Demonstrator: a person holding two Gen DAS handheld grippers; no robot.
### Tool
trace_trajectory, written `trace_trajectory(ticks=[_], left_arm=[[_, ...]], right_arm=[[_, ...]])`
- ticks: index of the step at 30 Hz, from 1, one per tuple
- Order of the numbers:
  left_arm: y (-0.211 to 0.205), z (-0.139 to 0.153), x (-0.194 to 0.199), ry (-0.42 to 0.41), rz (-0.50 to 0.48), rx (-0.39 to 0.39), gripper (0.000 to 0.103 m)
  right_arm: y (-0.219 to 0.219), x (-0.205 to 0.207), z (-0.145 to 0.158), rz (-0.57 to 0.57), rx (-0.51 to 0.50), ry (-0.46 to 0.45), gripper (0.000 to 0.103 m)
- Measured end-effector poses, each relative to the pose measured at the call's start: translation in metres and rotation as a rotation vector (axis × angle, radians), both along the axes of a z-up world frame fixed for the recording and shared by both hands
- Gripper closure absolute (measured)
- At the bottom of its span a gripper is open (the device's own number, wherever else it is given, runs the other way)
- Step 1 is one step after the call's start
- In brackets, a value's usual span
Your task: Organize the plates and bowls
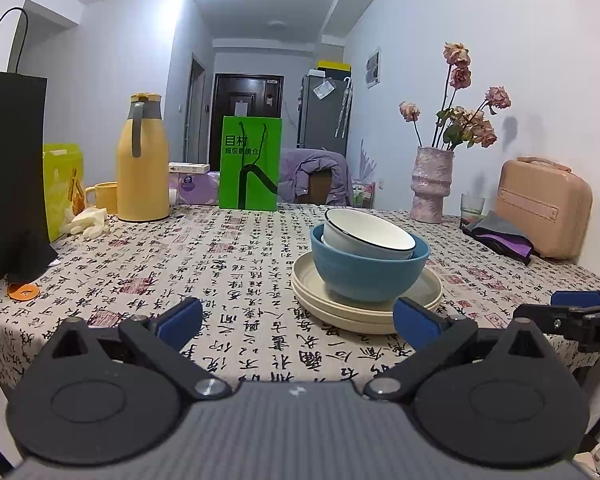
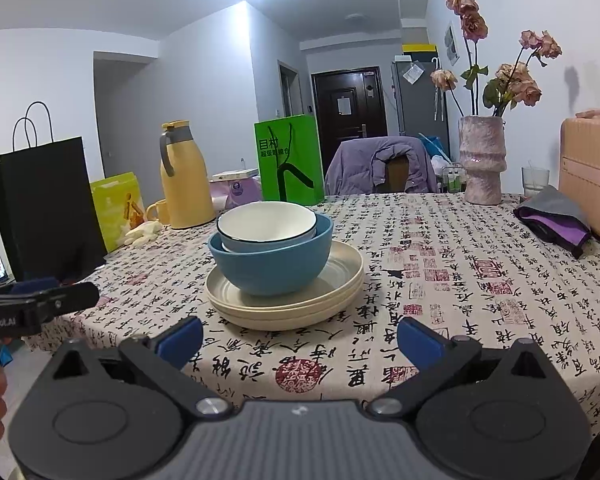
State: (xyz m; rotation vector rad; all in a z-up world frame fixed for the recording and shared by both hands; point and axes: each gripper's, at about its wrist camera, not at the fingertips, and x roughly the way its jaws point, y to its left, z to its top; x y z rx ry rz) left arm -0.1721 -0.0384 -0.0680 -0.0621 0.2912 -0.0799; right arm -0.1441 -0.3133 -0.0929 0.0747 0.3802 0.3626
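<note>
Nearly at the middle of the table (image 2: pixel 440 280), on its calligraphy-print cloth, sits the whole stack: cream plates (image 2: pixel 284 300) nested flat at the bottom, a blue bowl (image 2: pixel 272 266) standing on them, and a white bowl (image 2: pixel 266 226) with a dark rim lying tilted inside the blue one. Along the far left stand a black paper bag (image 2: pixel 44 208), a yellow-green bag (image 2: pixel 118 208), a yellow mug (image 2: pixel 160 211) and a tall yellow thermos (image 2: pixel 184 180); a green bag (image 2: pixel 290 158) is behind the stack, and to the right are a pink vase of dried roses (image 2: pixel 482 160), a glass (image 2: pixel 534 180), folded purple-grey cloth (image 2: pixel 552 216) and a pink case (image 2: pixel 592 184). Nothing stands between the tools and the stack. The left gripper (image 1: pixel 298 320) hangs at the near table edge with jaws spread wide, empty, its right finger overlapping the plates' rim in view. The right gripper (image 2: pixel 300 340) is likewise spread and empty. Bare cloth lies open on both sides of the stack.
</note>
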Motion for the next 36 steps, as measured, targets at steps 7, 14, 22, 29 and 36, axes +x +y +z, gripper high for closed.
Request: trace_trajectory(ticks=[7,14,22,29,36], left_arm=[[0.002,0.0003,-0.0041,-0.011,0.004,-0.007,0.0],[0.0009,0.0004,-0.004,-0.01,0.0,-0.007,0.0],[0.0011,0.0003,-0.0041,-0.01,-0.001,-0.01,0.0],[0.0012,0.0003,-0.0042,-0.012,-0.002,-0.009,0.0],[0.0009,0.0003,-0.0042,-0.012,-0.003,-0.011,0.0]], right_arm=[[0.0036,-0.0003,-0.0006,0.016,-0.007,0.003,0.0],[0.0003,0.0005,-0.0004,0.011,-0.002,0.005,0.0],[0.0014,0.0002,-0.0006,0.014,-0.005,0.005,0.0],[0.0016,0.0002,-0.0006,0.015,-0.006,0.006,0.0],[0.0023,-0.0001,-0.0015,0.021,-0.009,0.006,0.0]])
